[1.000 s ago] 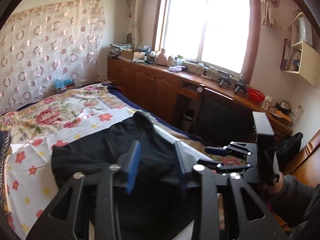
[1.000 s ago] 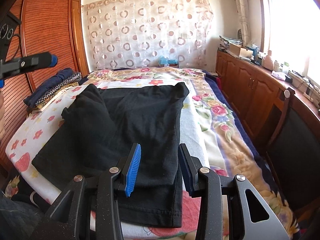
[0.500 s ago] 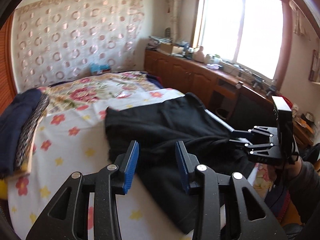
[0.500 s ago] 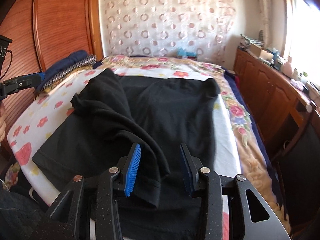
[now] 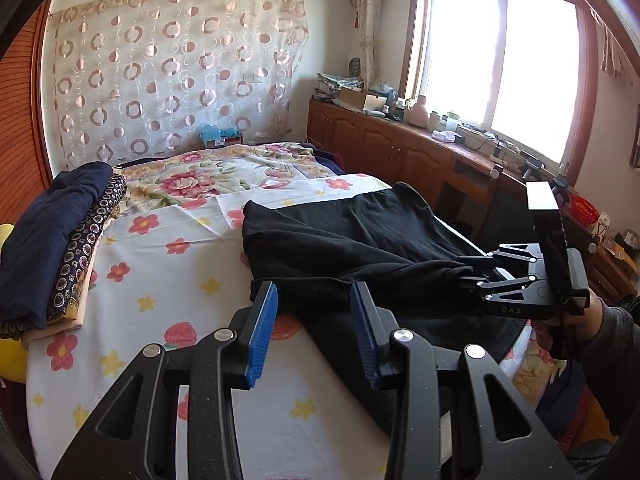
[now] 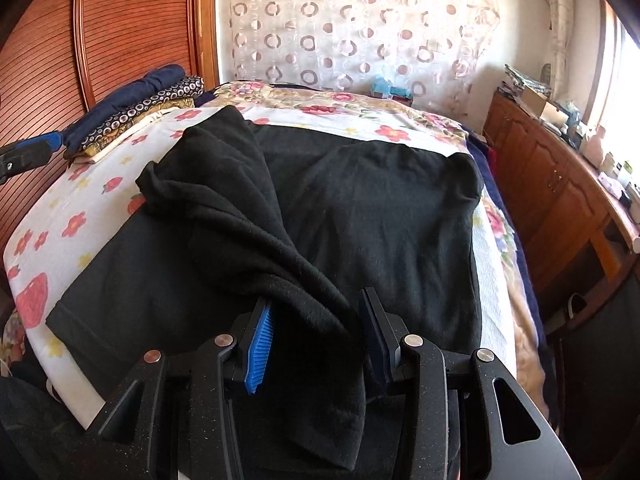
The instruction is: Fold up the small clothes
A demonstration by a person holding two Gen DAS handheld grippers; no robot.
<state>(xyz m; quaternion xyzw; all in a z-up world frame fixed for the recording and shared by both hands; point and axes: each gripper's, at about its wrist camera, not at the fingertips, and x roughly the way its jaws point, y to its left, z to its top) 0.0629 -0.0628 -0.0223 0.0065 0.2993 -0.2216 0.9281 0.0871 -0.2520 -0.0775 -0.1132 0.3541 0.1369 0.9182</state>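
A black garment (image 6: 360, 208) lies spread on the floral bedsheet (image 6: 48, 236), with one part folded over and bunched along its left half. It also shows in the left wrist view (image 5: 352, 240). My right gripper (image 6: 318, 336) is open, with a fold of the black fabric lying between its blue-padded fingers (image 6: 260, 344). In the left wrist view the right gripper (image 5: 476, 276) sits at the garment's right edge with cloth at its tips. My left gripper (image 5: 314, 332) is open and empty, just above the garment's near left corner.
A stack of folded clothes (image 5: 52, 240) lies at the bed's left side, next to the wooden headboard (image 6: 100, 40). A wooden cabinet counter (image 5: 420, 152) with clutter runs under the window on the right. A patterned curtain (image 5: 172, 80) hangs behind the bed.
The right gripper moved forward over the garment, so a fold of black fabric now lies between its fingers. The left gripper swung left and back to the garment's near left corner.
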